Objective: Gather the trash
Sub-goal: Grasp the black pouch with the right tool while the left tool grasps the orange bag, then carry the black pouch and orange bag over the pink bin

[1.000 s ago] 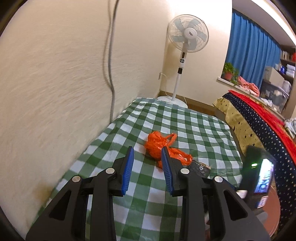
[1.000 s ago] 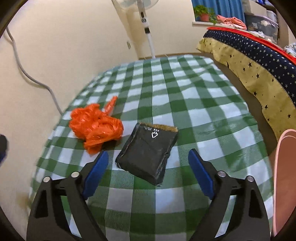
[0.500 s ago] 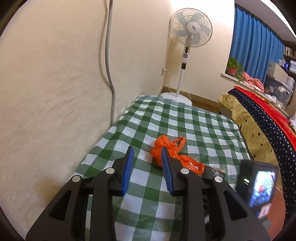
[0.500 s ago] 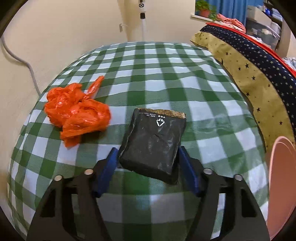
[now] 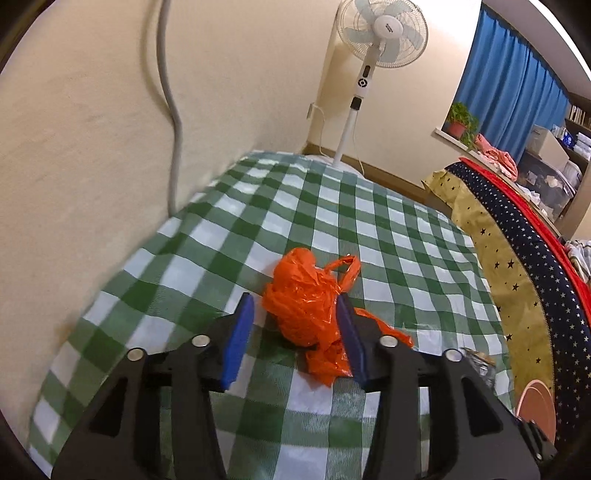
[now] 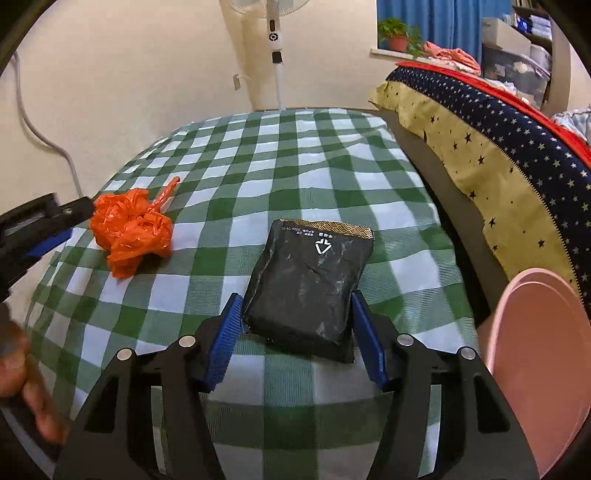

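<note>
A crumpled orange plastic bag [image 5: 308, 301] lies on the green checked tablecloth [image 5: 369, 221]. My left gripper [image 5: 293, 321] is open, its blue pads on either side of the bag's near part. The bag also shows in the right wrist view [image 6: 133, 230], with the left gripper [image 6: 55, 225] at its left. A black foil packet [image 6: 310, 280] lies flat on the cloth. My right gripper [image 6: 295, 317] has its blue pads against the packet's two near sides and grips it.
A pink bin [image 6: 543, 354] stands at the table's right edge, also low right in the left wrist view [image 5: 535, 406]. A star-patterned bed [image 6: 498, 147] runs along the right. A standing fan [image 5: 380, 33] and a wall cable [image 5: 173, 122] are beyond the table.
My left gripper opened wider and moved forward around the orange bag. My right gripper closed in from wide open onto the black packet's sides.
</note>
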Available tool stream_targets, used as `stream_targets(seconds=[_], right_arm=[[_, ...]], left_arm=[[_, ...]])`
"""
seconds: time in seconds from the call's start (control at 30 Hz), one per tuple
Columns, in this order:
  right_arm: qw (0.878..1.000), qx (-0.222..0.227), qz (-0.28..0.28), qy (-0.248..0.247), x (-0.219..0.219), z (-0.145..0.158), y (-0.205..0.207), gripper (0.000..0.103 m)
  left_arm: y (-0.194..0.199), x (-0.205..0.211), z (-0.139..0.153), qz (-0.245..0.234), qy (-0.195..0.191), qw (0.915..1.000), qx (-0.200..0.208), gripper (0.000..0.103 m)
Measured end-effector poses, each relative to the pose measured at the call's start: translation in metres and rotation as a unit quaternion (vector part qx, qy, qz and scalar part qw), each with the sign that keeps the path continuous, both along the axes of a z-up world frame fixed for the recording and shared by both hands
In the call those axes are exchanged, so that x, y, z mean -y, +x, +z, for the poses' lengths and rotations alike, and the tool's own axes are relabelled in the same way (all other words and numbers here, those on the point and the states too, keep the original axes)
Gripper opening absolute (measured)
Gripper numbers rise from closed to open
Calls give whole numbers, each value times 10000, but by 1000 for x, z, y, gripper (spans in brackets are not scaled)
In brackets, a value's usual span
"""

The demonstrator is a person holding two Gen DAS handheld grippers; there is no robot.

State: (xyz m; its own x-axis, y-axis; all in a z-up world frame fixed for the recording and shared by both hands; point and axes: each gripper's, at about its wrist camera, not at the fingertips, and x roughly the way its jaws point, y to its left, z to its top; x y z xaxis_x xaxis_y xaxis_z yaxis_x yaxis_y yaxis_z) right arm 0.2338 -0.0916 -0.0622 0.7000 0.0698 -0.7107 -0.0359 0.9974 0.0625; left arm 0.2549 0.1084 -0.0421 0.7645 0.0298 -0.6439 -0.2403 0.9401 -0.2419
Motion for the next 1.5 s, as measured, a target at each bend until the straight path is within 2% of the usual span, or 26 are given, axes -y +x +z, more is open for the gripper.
stream_targets(seconds=[0.23, 0.33, 0.37, 0.57, 0.8, 1.13, 1.23, 1.3, 1.5], right_arm=[[9999, 49, 43, 118, 11, 5, -10, 58], [9998, 113, 89, 105, 15, 12, -16, 58], [9998, 145, 94, 96, 17, 15, -18, 58], [9996, 273, 88, -18, 27, 41, -36, 58], [9985, 457, 108, -271, 41, 70, -71, 58], [9954, 849, -78, -438, 73, 122, -114, 58], [9941, 975, -132, -452, 84, 140, -128, 58], [9929, 1079, -144, -473, 91, 151, -138, 58], [9909, 1233, -179, -509, 115, 170, -163, 58]], left_arm=[[15, -1, -18, -116, -312, 9991, -261, 48], [14, 1, -19, -171, -329, 9990, -251, 27], [13, 3, -16, -165, -280, 9992, -241, 23], [6, 9, -1, -74, -225, 9996, -183, 15], [-7, 19, 20, -170, -243, 9996, -4, 14], [-43, 45, 51, -593, -170, 9975, 331, 14], [-55, 49, 59, -696, -313, 9962, 422, 14], [-65, 57, 66, -822, -129, 9952, 514, 14], [-90, 74, 77, -1083, 15, 9920, 649, 14]])
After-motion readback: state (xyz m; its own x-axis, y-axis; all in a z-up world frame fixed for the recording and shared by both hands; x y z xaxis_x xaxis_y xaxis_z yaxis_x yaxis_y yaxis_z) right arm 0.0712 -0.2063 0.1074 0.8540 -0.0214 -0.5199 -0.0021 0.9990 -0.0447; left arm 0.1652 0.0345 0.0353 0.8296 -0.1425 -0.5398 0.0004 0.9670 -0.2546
